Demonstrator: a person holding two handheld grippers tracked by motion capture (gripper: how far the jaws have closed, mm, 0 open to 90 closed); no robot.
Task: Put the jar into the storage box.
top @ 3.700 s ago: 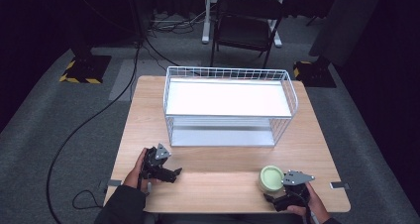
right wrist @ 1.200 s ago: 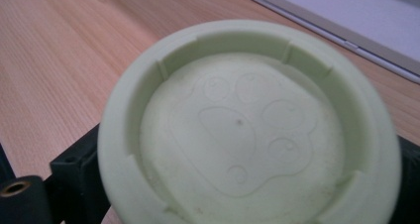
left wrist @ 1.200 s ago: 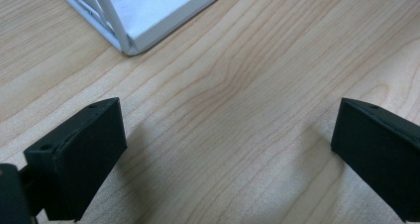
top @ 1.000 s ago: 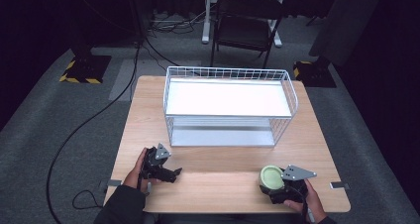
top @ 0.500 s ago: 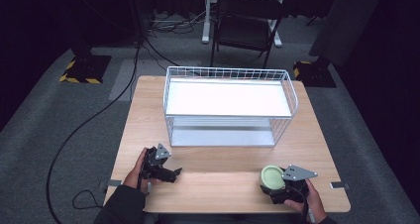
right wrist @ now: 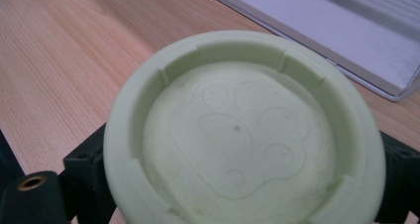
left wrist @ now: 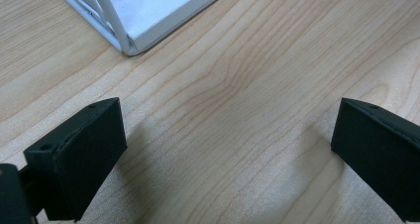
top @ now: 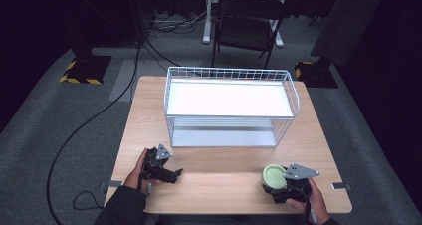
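Note:
A pale green round dish [top: 273,175] with a paw print moulded in its bottom [right wrist: 242,140] sits between the jaws of my right gripper [top: 278,186] at the table's front right; the jaws press against its two sides. My left gripper [top: 171,174] rests at the front left of the table, open, with bare wood between its jaws [left wrist: 228,149]. A white wire basket [top: 230,105] stands at the middle back of the table, and its near corner [left wrist: 130,41] lies just ahead of the left jaws.
The wooden table [top: 224,160] has free surface between the two grippers. A black folding chair [top: 246,23] stands beyond the far edge. Cables [top: 99,110] run over the grey floor at the left.
The right gripper with the green dish has shifted slightly toward the front edge and to the right. The left gripper has stayed put.

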